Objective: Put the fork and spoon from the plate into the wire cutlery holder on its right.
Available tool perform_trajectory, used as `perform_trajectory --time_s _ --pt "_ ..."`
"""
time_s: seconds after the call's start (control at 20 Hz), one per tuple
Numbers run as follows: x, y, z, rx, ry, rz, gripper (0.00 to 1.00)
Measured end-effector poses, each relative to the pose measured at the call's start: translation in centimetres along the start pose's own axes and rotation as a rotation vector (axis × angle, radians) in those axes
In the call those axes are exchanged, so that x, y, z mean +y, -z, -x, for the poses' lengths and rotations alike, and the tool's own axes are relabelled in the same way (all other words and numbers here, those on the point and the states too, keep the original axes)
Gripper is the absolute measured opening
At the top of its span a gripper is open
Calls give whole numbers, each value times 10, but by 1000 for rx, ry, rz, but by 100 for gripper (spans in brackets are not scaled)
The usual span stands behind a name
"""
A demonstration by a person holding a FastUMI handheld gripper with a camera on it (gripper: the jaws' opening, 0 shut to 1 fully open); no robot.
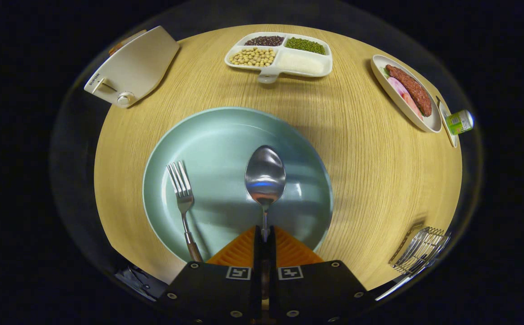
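My gripper [265, 234] is shut on the thin neck of the spoon [265, 177], both fingers pressed against it. The spoon's shiny bowl sticks out just ahead of the fingertips, over the pale green plate [216, 131]. Whether the spoon is lifted off the plate or still resting on it I cannot tell. The fork [183, 198] lies on the plate to the left of the fingers, tines pointing away, its brown handle running back toward me. The wire cutlery holder [419, 250] stands on the round wooden table to the right of the plate.
A white four-part dish [281, 67] of beans and grains sits beyond the plate. To the far right lies an oval dish of sliced meat [408, 90] with a small green bottle [460, 122] beside it. A white appliance [131, 67] rests at the far left.
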State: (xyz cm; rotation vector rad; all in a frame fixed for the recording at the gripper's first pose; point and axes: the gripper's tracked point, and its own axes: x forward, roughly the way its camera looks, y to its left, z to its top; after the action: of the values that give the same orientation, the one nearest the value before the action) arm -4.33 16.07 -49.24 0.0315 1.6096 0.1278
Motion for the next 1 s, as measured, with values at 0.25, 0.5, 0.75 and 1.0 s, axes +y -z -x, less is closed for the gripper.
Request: perform_trajectory --time_s 0.25,0.5,0.75,1.0 --pt "-2 -12 21 -102 -21 6 5" --pt "-14 -18 43 -184 -43 -23 5" --pt "-23 -24 81 -282 -89 -85 5" --pt "-60 -16 135 -376 -92 -160 5"
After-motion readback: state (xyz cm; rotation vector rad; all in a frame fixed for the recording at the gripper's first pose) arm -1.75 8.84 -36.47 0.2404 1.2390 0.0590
